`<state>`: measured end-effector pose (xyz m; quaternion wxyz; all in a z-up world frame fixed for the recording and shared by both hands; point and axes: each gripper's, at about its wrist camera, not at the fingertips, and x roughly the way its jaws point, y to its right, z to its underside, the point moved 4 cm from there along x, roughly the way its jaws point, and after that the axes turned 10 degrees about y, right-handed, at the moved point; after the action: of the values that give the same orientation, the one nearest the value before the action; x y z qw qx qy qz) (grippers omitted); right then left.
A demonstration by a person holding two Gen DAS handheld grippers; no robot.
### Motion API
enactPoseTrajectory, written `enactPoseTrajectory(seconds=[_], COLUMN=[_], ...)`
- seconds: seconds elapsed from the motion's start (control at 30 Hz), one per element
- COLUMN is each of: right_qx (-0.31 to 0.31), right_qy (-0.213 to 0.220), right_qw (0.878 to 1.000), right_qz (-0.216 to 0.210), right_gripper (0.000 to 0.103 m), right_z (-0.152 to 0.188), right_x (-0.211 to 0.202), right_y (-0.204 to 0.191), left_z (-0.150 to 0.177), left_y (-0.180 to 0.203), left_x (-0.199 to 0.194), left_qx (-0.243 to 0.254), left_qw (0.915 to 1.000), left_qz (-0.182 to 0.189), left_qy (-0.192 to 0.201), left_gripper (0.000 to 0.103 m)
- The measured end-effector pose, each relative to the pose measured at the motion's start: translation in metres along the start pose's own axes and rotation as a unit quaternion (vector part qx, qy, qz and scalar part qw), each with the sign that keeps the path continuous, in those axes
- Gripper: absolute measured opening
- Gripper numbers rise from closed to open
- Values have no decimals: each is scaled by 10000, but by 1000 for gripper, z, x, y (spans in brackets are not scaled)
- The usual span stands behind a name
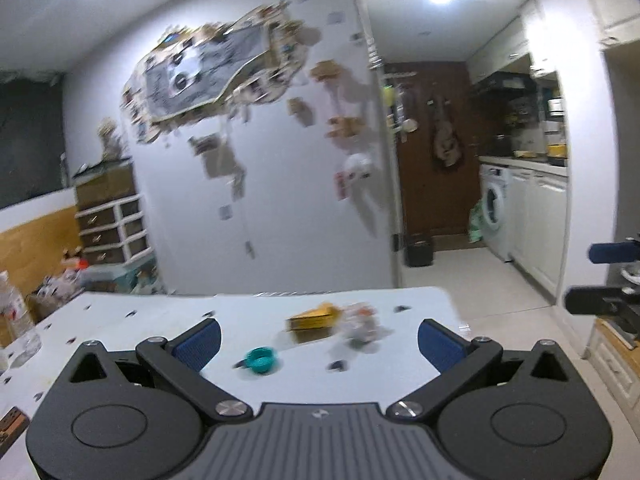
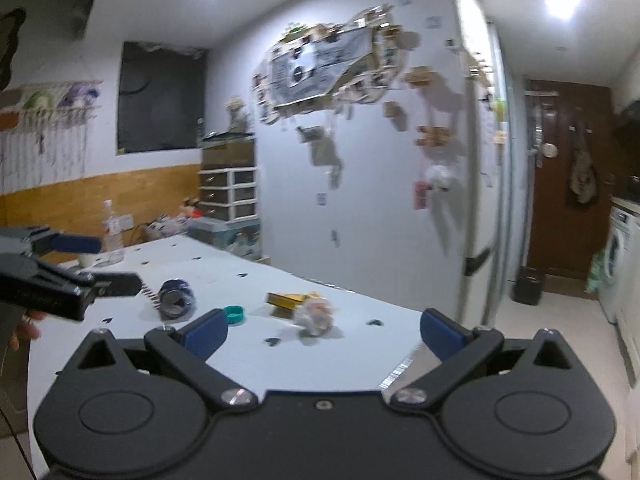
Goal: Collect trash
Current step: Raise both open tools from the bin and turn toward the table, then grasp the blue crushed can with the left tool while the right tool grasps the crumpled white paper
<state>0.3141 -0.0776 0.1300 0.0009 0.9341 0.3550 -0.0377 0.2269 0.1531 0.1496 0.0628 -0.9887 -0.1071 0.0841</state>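
We are at the approach: both grippers, left gripper (image 1: 319, 340) and right gripper (image 2: 323, 334), stand wide and empty. The crumpled wrapper (image 2: 314, 314) and teal cap (image 2: 234, 314) lie just ahead of our right fingers; next we should lower over one.

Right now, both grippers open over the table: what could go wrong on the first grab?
1. The crumpled wrapper touches the yellow box; closing the right gripper may snag both.
2. The teal cap is low, so the left gripper may slip off.
3. The can lies sideways and could roll.
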Motion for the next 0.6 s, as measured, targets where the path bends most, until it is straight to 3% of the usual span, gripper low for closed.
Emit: enactPoseTrajectory(seconds=[0.27, 0.6], right_qx=[-256, -275], right_qy=[-224, -426], right_qw=[9990, 9978], right_qz=[-282, -438], right_gripper=[103, 103], right_z=[11, 41], right_x=[87, 184], right_y=[-39, -45], left_z=[34, 101], left_y=[-100, -187], left_x=[68, 150], left_qx=[-428, -1521], left_qw=[9963, 9798], left_qz=[-610, -1045], left_qy=[-438, -770], left_gripper=[103, 103])
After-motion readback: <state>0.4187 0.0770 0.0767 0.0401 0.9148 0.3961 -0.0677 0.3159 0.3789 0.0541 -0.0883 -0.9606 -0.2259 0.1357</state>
